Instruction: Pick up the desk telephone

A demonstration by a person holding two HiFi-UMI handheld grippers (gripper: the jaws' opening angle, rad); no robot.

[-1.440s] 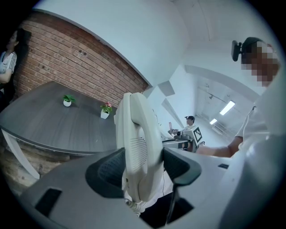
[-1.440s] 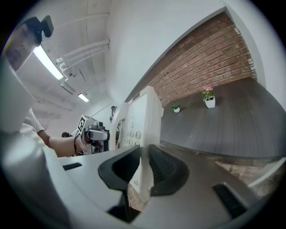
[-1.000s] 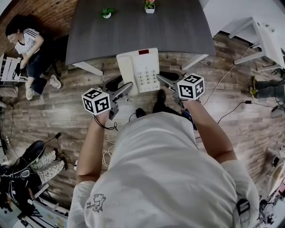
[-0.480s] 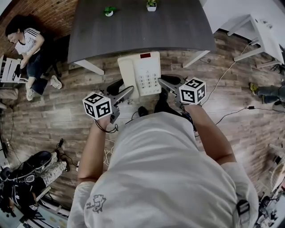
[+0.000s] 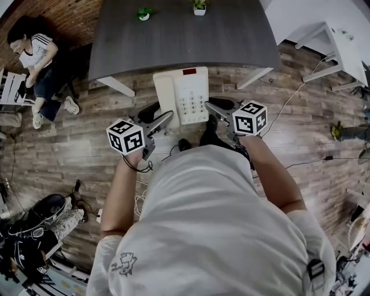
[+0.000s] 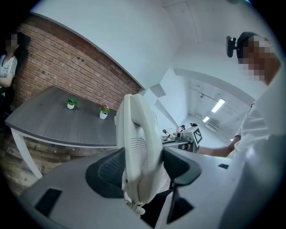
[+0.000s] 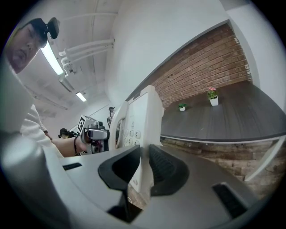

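A white desk telephone with a keypad, a red display and its handset on the left hangs in the air in front of the person, over the wooden floor. My left gripper is shut on its left side, pads pressing the handset edge. At the opposite side my right gripper is shut on the thin right edge of the phone. The phone stands between the pads of the left gripper and of the right gripper. A coiled cord end shows under the handset.
A dark grey table stands just beyond the phone, with two small potted plants at its far edge. A person sits at the left by the brick wall. A white table and floor cables lie to the right.
The phone and both grippers shifted slightly toward the person together, away from the table edge, then stayed still. Both grips are unchanged.
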